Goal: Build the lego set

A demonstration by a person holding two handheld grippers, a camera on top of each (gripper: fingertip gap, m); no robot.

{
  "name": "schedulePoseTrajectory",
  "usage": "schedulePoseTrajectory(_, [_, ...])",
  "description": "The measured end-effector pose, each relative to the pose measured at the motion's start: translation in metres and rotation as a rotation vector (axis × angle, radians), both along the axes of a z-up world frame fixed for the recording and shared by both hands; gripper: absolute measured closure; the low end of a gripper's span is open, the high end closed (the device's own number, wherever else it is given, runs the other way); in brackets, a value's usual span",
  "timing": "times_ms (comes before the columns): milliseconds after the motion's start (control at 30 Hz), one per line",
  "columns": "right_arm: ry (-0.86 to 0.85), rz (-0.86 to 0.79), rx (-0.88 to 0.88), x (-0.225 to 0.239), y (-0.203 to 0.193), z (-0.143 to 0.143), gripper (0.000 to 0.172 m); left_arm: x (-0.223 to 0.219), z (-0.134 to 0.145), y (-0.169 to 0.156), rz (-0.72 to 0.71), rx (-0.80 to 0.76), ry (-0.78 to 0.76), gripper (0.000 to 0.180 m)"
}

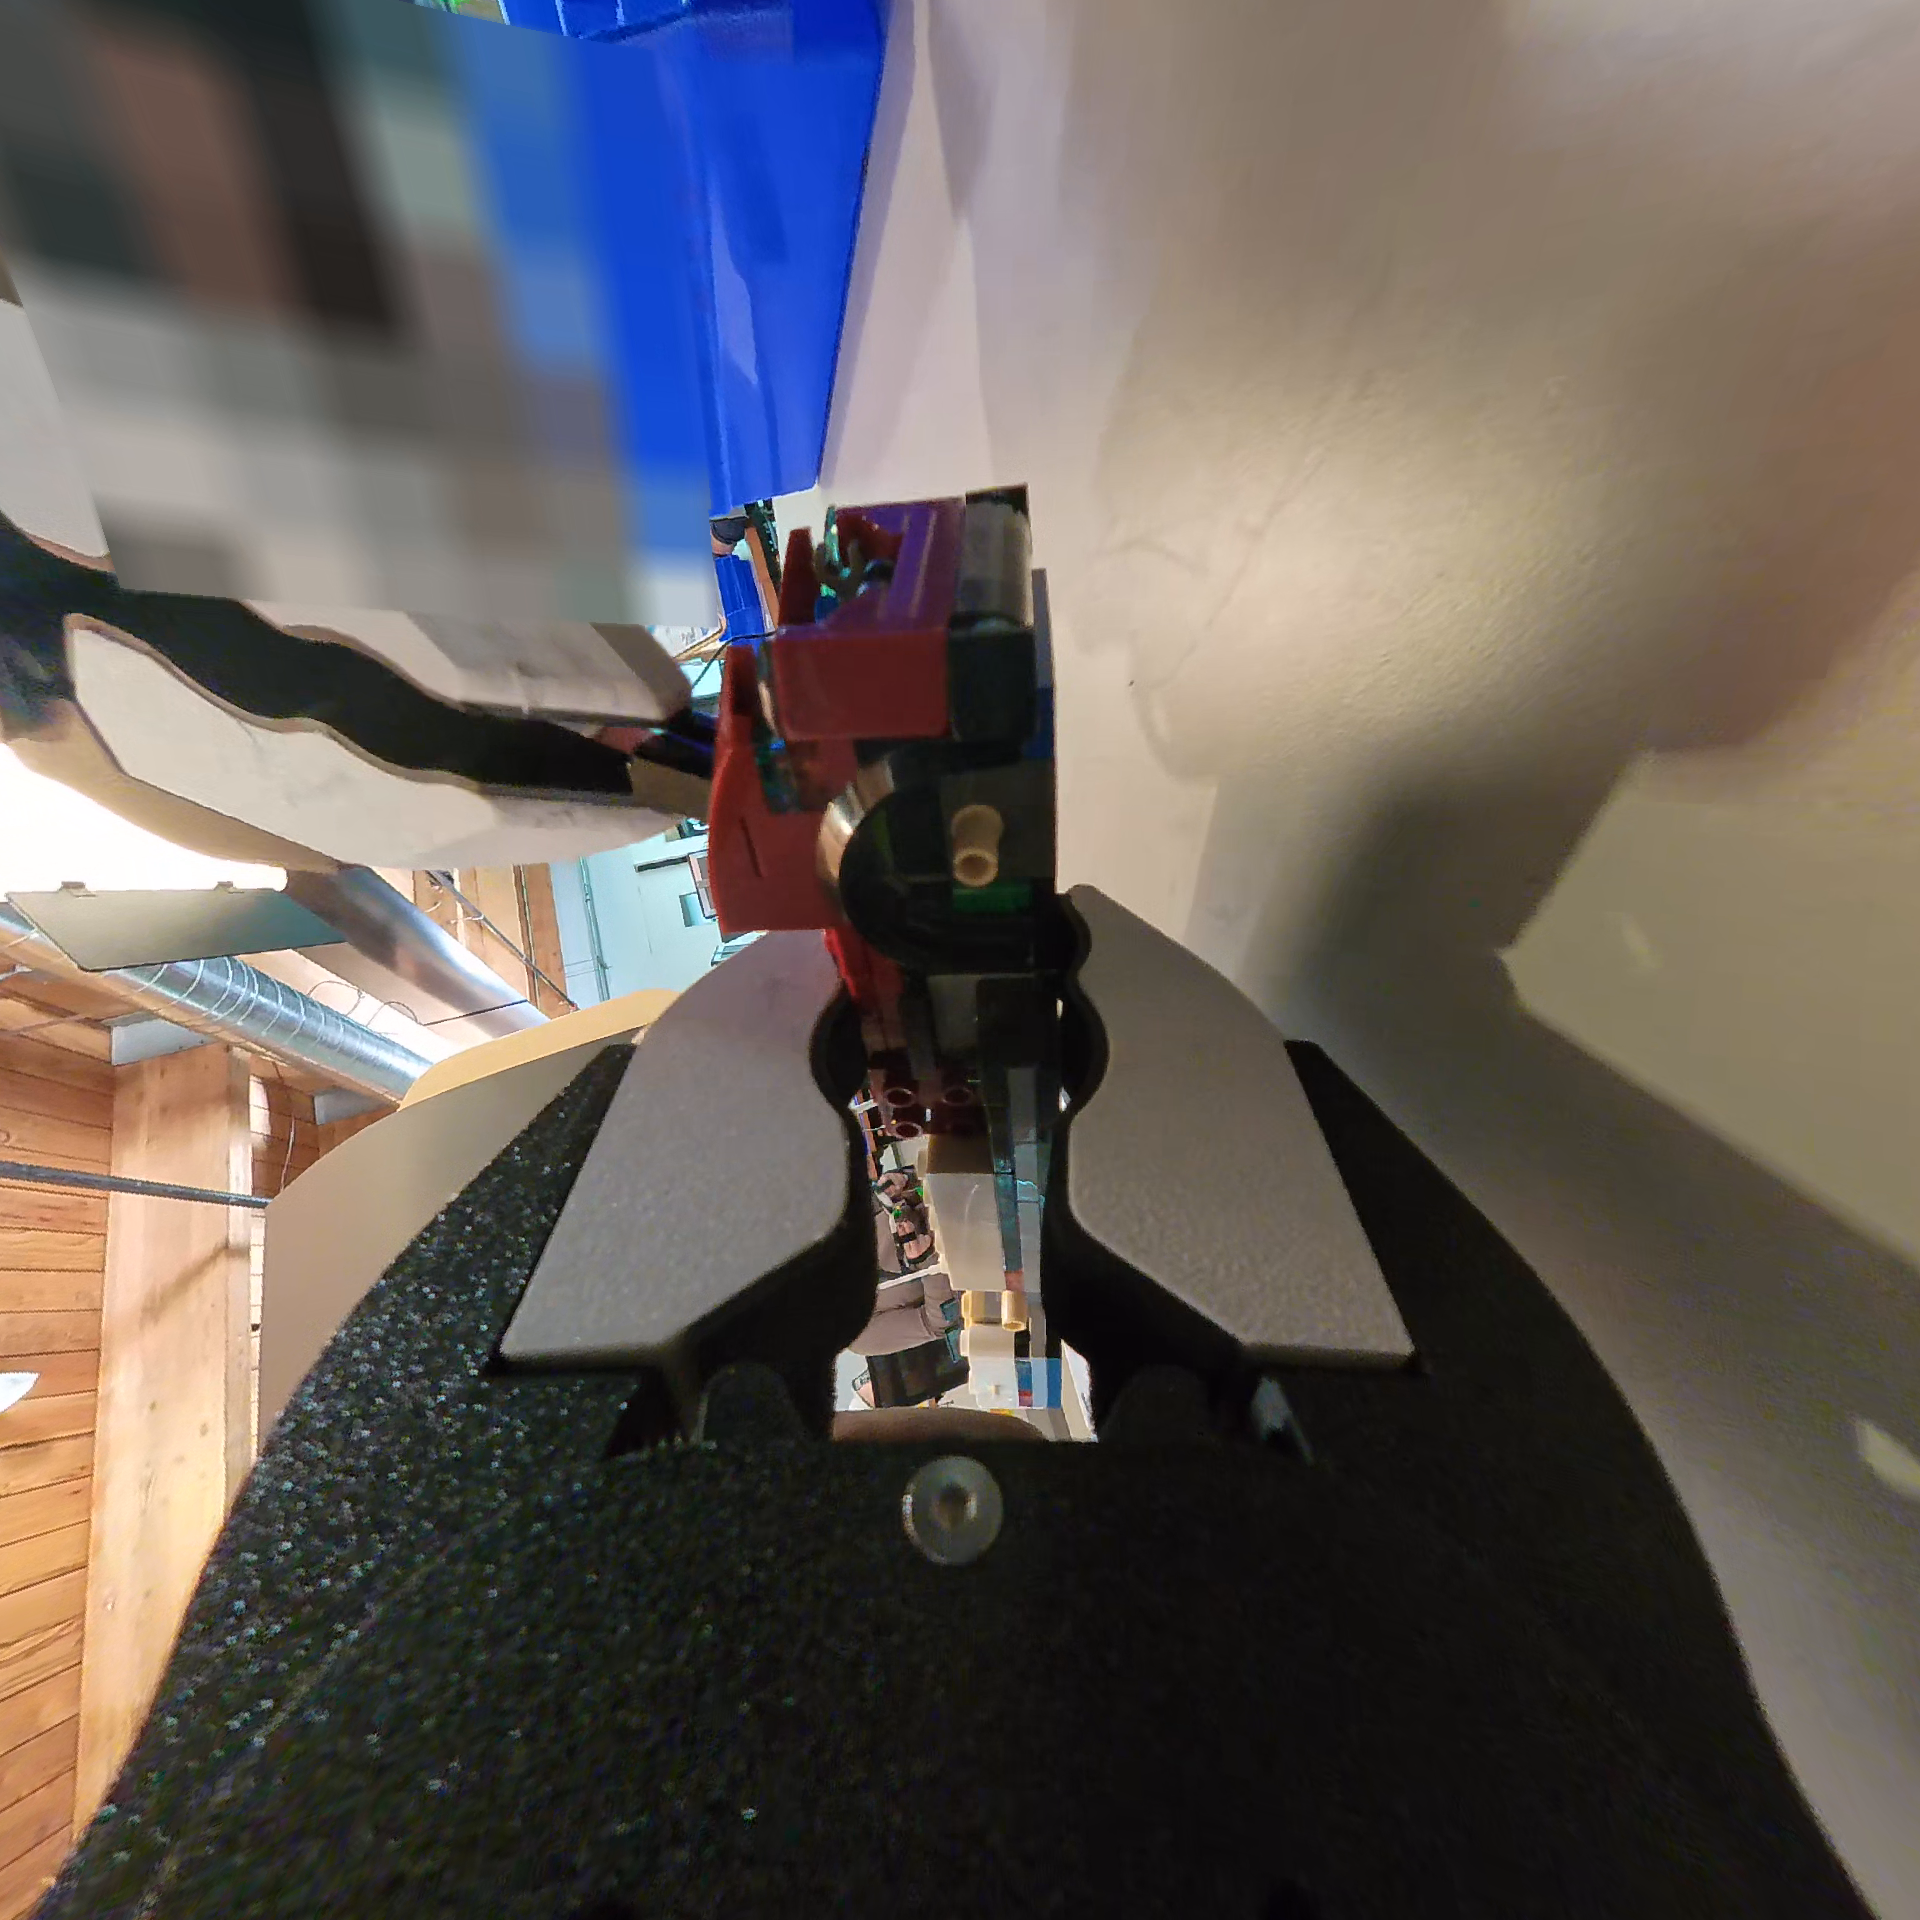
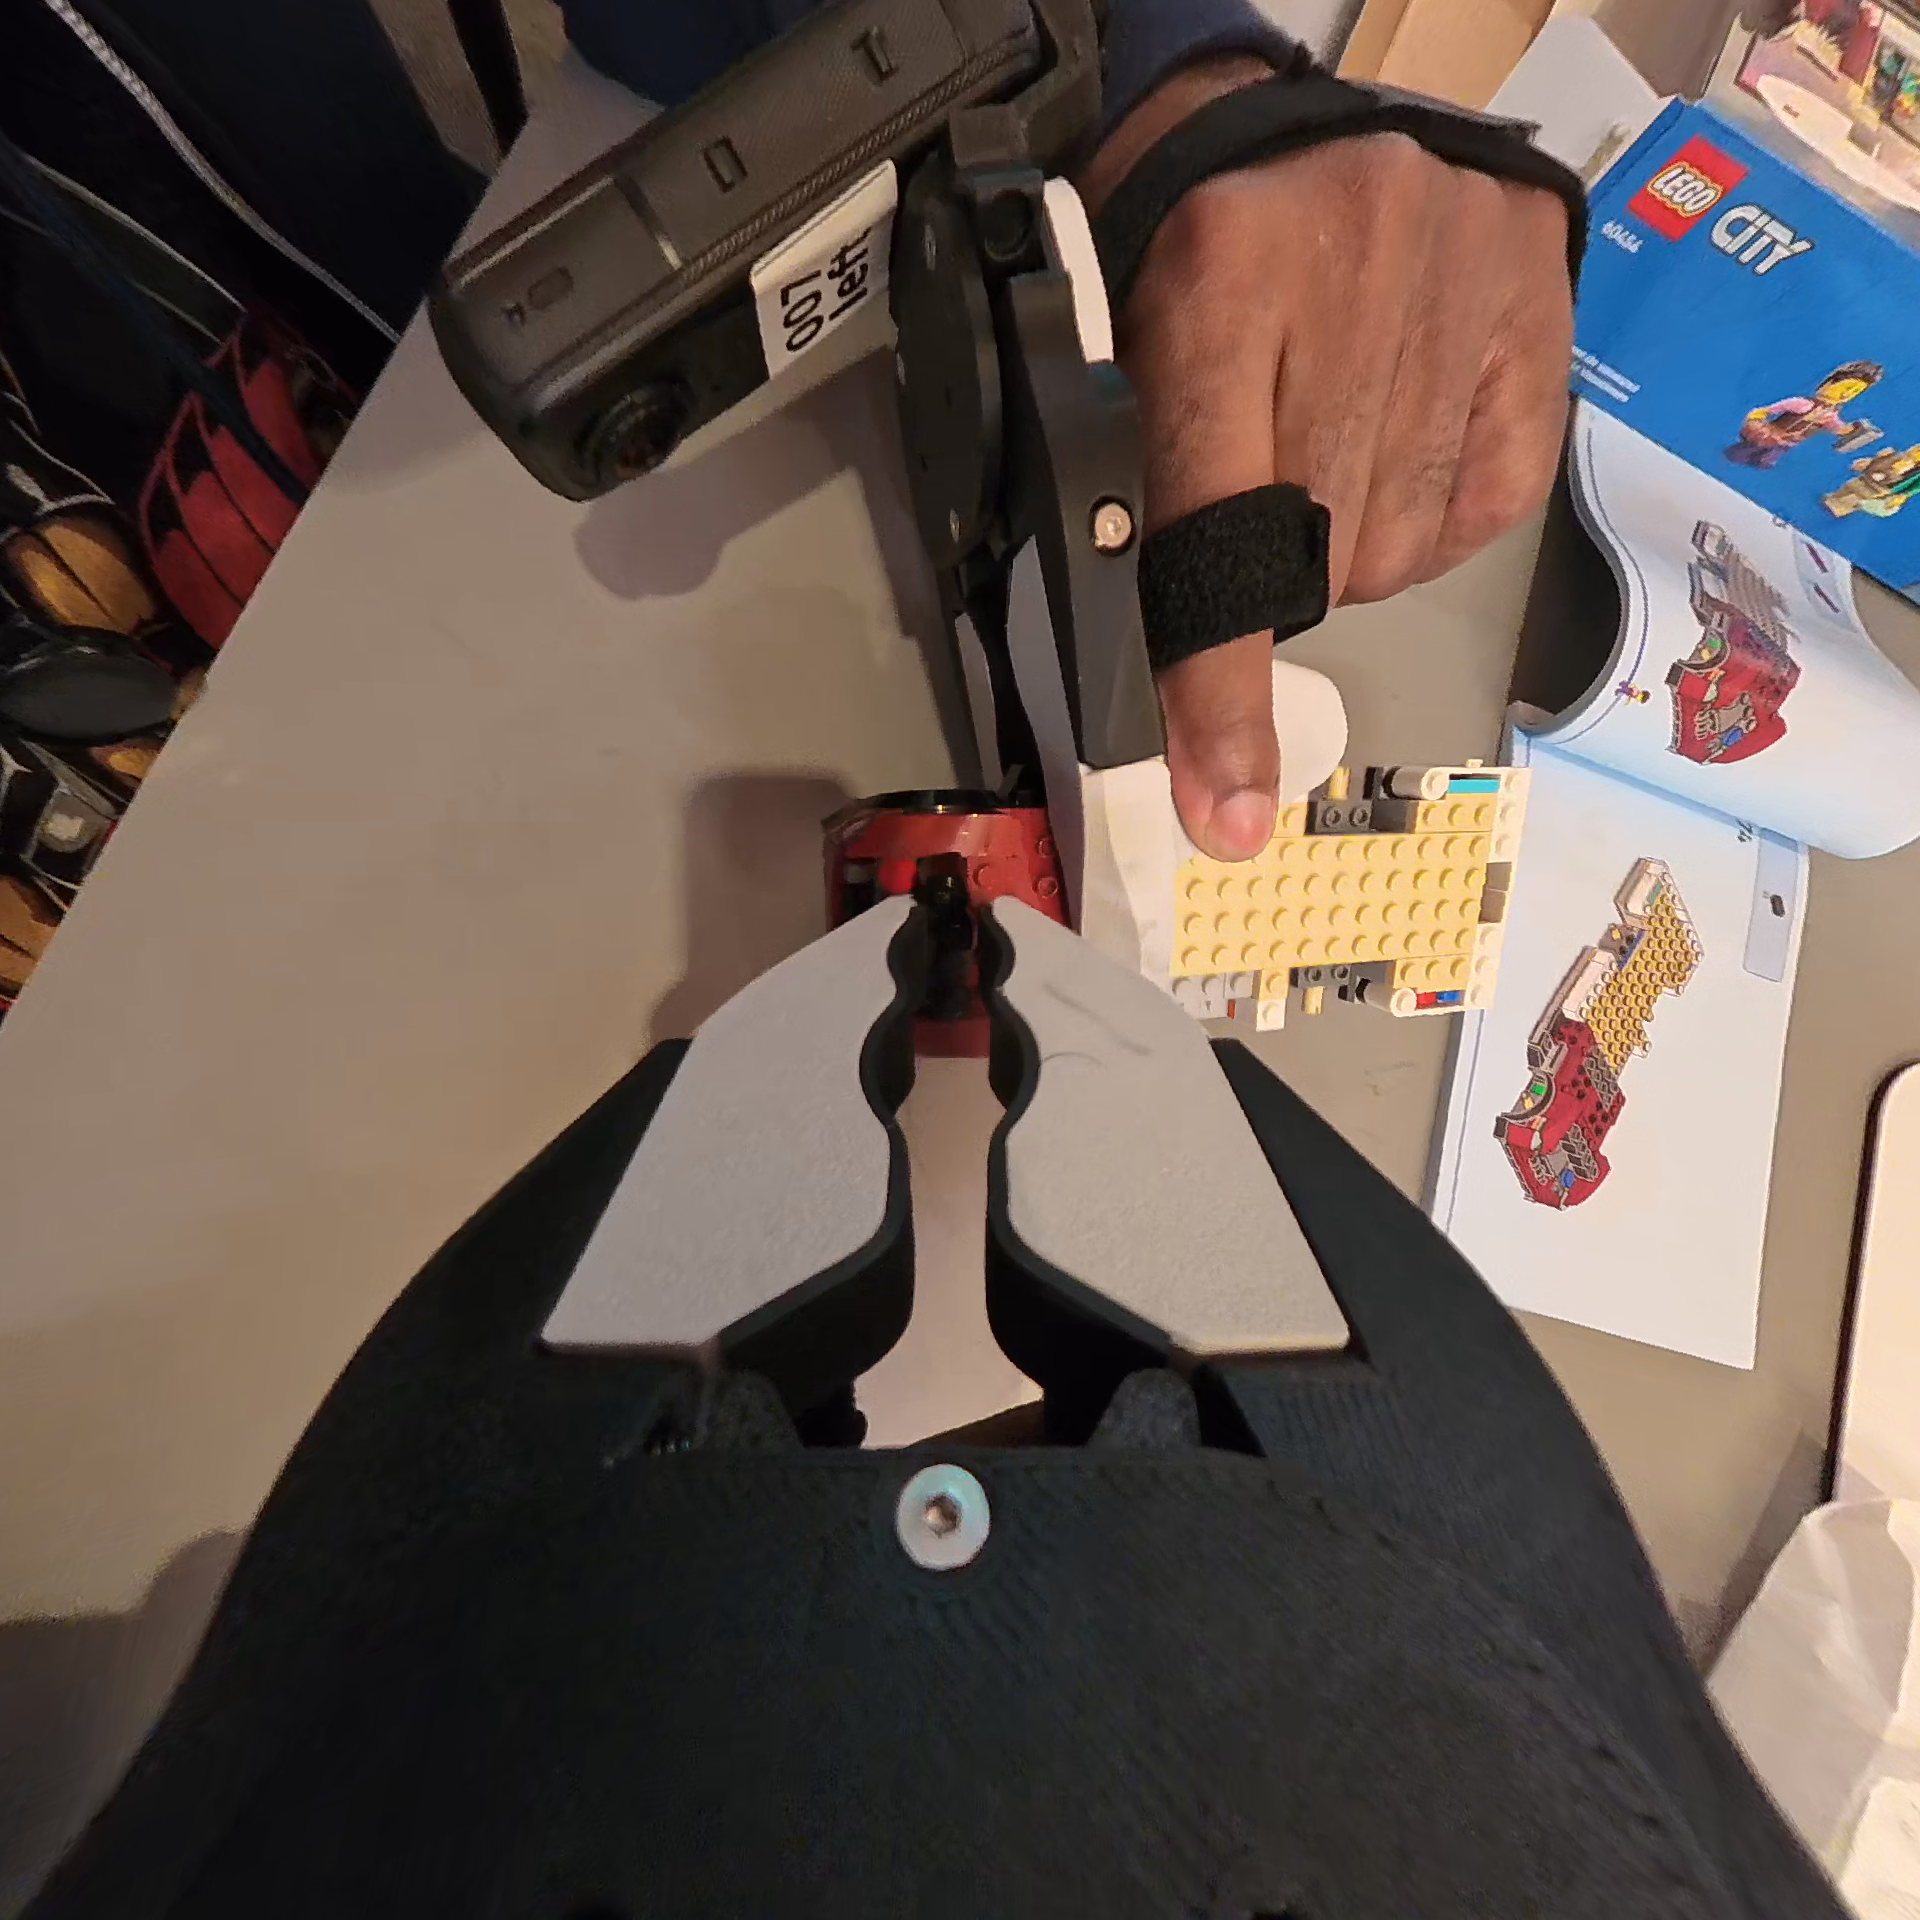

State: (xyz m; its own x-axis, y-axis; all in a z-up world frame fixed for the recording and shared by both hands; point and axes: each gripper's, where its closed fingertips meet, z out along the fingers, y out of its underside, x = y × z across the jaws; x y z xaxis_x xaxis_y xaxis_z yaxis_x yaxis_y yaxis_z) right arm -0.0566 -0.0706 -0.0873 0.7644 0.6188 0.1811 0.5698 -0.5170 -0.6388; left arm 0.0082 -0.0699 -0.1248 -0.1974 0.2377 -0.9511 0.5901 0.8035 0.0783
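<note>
A: Right wrist view has the right claw at frame centre, its two grey fingers nearly together and pinching a small black piece that stands upright between the tips.

B: And what lies beyond that piece?

A: A red brick cab, touching the tips from the far side, just above them in the frame. The black piece seems to sit against the cab's studded face; whether it is seated I cannot tell.

B: Who holds the cab?

A: The left claw. In the left wrist view its fingers stand moderately apart and press on the dark lower body of the brick model, which runs lengthwise up the frame from the tips. The right claw comes in from the left edge there, meeting the model's red side almost square to the long axis.

B: So the two claws cross at roughly a right angle?

A: Yes, as far as I can judge. The right one is nearer the small piece; the left only steadies the model.

B: Room around them?

A: Left of the cab in the right wrist view the pale worktop is bare to its edge. To the right it is crowded: a tan studded plate assembly lies just beside the cab under a person's thumb, with an open instruction booklet and a blue box farther right.
</note>
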Motion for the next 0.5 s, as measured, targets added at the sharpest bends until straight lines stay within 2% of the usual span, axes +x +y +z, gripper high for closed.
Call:
schedulePoseTrajectory(267, [0.041, -0.012, -0.016, -0.0004, 0.0022, -0.0033, 0.166, 0.0009, -0.0022, 0.001, 0.002, 0.011, 0.001, 0.147])
schedulePoseTrajectory(500, [-0.019, -0.036, -0.029, -0.001, 0.0026, 0.0007, 0.166, 0.002, -0.0019, 0.0019, 0.01, 0.027, -0.006, 0.147])
